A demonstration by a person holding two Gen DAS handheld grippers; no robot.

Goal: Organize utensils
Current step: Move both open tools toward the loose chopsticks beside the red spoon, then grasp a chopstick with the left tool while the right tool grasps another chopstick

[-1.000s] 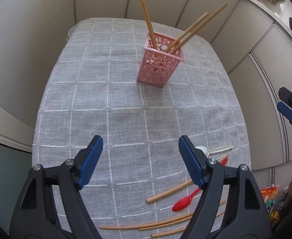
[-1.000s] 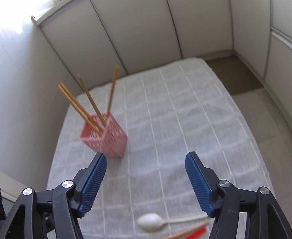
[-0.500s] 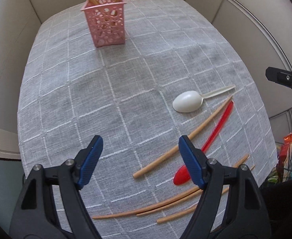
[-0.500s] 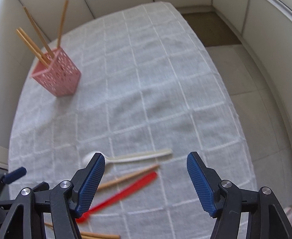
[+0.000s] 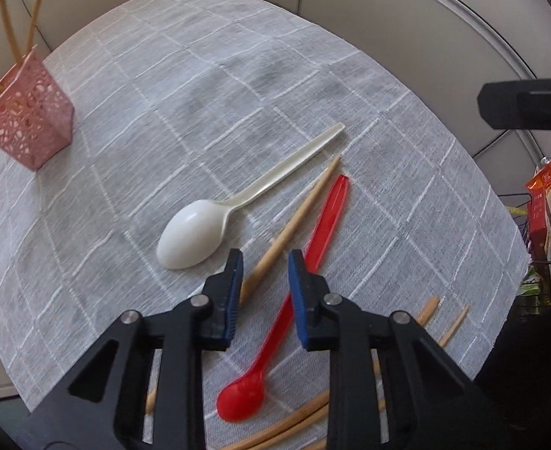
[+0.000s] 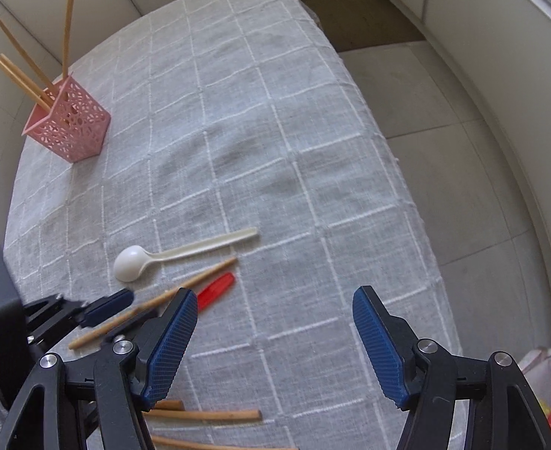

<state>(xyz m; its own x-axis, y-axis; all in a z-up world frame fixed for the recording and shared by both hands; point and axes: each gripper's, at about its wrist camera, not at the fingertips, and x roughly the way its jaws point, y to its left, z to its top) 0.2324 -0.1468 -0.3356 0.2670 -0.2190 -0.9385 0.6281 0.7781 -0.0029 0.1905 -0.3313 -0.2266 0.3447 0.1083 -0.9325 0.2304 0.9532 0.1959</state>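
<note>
My left gripper (image 5: 265, 267) is low over the grey checked cloth, its jaws narrowed on either side of a wooden chopstick (image 5: 294, 221), with a gap left on both sides. A white plastic spoon (image 5: 215, 225) lies just left of it and a red plastic spoon (image 5: 294, 300) just right. The pink perforated holder (image 5: 27, 120) with several chopsticks stands at the far left. My right gripper (image 6: 271, 341) is wide open and empty above the cloth. In its view I see the holder (image 6: 69, 127), the white spoon (image 6: 170, 255), the chopstick (image 6: 151, 303) and the left gripper (image 6: 103, 311).
More loose chopsticks (image 5: 290, 423) lie at the near edge of the cloth, also in the right wrist view (image 6: 204, 415). The table's right edge (image 6: 407, 172) drops to a tiled floor. Snack packets (image 5: 545, 217) sit in a wire basket at the right.
My left gripper has dropped toward the loose utensils and its jaws have closed in around the chopstick. My right gripper has tilted down and stayed open.
</note>
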